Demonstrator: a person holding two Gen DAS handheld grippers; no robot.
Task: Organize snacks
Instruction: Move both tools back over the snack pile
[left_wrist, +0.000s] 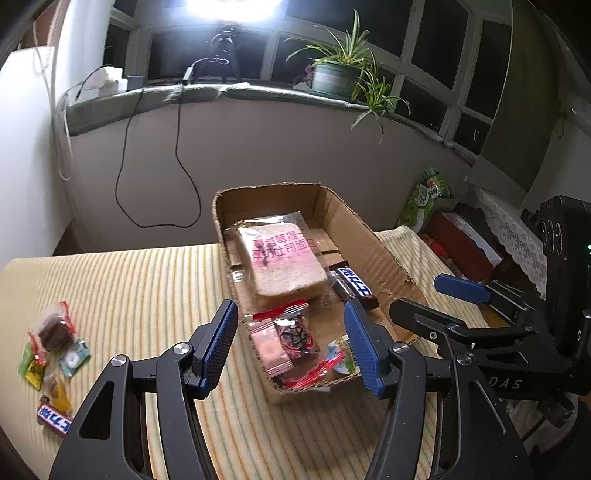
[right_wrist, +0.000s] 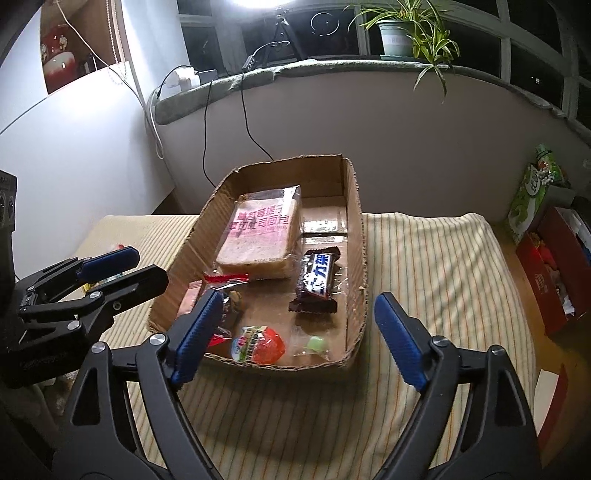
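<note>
A cardboard box (left_wrist: 373, 243) (right_wrist: 354, 206) stands on the striped table. It holds a bagged bread slice (left_wrist: 282, 264) (right_wrist: 258, 236), a Snickers bar (left_wrist: 354, 282) (right_wrist: 317, 280), red-edged snack packets (left_wrist: 284, 332) and a jelly cup (right_wrist: 258, 341). Loose snacks (left_wrist: 55, 347) and a second Snickers bar (left_wrist: 53, 415) lie at the table's left. My left gripper (left_wrist: 291, 343) is open and empty above the box's near end. My right gripper (right_wrist: 301, 334) is open and empty over the box's near edge; it also shows in the left wrist view (left_wrist: 428, 299).
A windowsill (left_wrist: 258, 92) with a potted plant (left_wrist: 336, 70), a tripod light and hanging cables runs behind the table. A green bag (right_wrist: 532, 188) and a red box (right_wrist: 554, 266) sit to the right of the table.
</note>
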